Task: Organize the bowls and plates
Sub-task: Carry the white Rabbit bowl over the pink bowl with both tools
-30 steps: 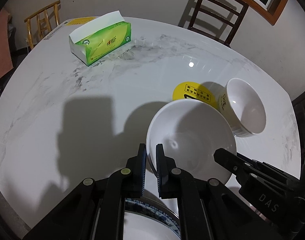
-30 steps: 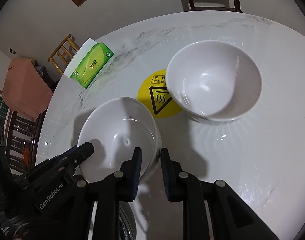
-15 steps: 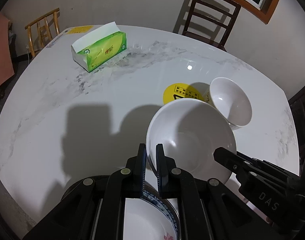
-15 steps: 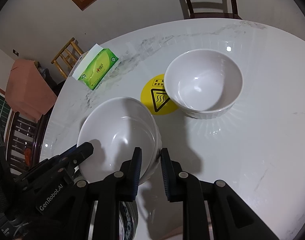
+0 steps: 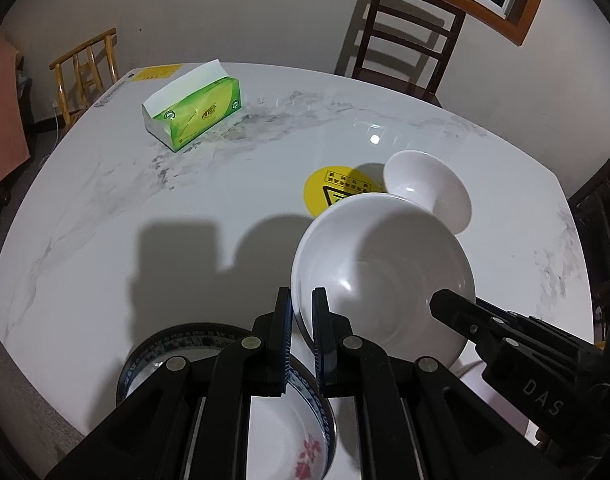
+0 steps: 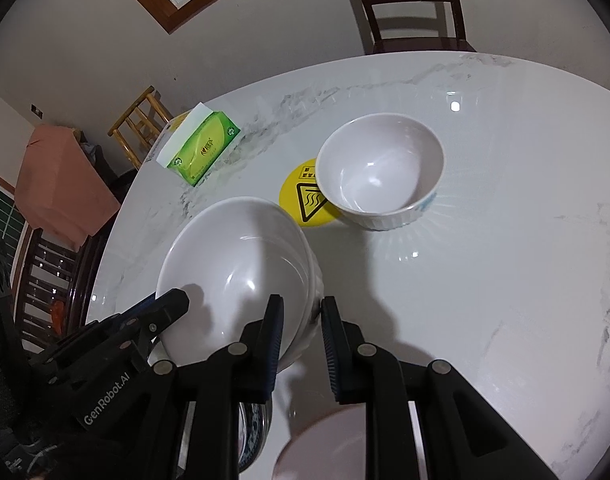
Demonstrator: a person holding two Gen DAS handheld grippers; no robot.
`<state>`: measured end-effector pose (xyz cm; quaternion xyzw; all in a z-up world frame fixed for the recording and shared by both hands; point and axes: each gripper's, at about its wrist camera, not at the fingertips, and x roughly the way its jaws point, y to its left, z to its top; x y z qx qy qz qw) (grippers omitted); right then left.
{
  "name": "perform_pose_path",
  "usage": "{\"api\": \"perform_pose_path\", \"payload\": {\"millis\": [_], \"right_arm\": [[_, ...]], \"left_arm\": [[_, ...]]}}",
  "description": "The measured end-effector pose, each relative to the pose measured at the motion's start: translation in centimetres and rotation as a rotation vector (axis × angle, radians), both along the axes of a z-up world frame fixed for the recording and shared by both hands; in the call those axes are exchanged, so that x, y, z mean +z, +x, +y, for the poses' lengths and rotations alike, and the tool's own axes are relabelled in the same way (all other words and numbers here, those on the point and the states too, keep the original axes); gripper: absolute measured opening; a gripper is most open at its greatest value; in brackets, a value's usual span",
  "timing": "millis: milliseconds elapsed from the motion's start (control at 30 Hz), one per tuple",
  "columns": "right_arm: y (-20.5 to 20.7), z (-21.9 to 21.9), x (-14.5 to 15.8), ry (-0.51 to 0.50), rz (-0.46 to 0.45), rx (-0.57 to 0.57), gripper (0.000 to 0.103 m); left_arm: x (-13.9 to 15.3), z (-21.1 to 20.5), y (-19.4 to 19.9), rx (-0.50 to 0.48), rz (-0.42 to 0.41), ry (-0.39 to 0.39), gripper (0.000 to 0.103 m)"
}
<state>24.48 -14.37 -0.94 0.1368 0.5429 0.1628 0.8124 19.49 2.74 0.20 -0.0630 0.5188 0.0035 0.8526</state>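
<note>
The left gripper (image 5: 301, 344) pinches the thin rim of a glossy white bowl (image 5: 385, 276), lifted above a blue-patterned plate (image 5: 305, 440). The right gripper (image 6: 302, 344) straddles the same bowl's far rim, its jaws slightly apart. A 2nd, ribbed bowl (image 6: 379, 170) sits on the marble table (image 6: 505, 240), overlapping a round yellow sticker (image 6: 301, 196).

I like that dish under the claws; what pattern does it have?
The dish is white with a blue patterned rim and pink flowers inside, best seen in the left wrist view.

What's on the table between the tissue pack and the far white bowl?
Only the yellow warning sticker, tucked against the far white bowl; otherwise bare marble toward the tissue pack, clearest in the right wrist view.
</note>
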Motion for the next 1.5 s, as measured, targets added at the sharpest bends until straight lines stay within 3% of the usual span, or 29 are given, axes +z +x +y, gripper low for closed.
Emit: {"api": "perform_pose_path", "payload": {"millis": [667,1500], "right_arm": [[-5.1,-5.2,2.6,-0.002,-0.046,-0.06,0.02],[-10.7,-9.7,1.8,-0.014,-0.019,-0.12,0.02]], "left_arm": [[2.8,-5.4,-3.9,-0.076,-0.045,0.025,0.007],[1.5,-10.2,-8.5,-0.157,-0.012,-0.002,0.007]]}}
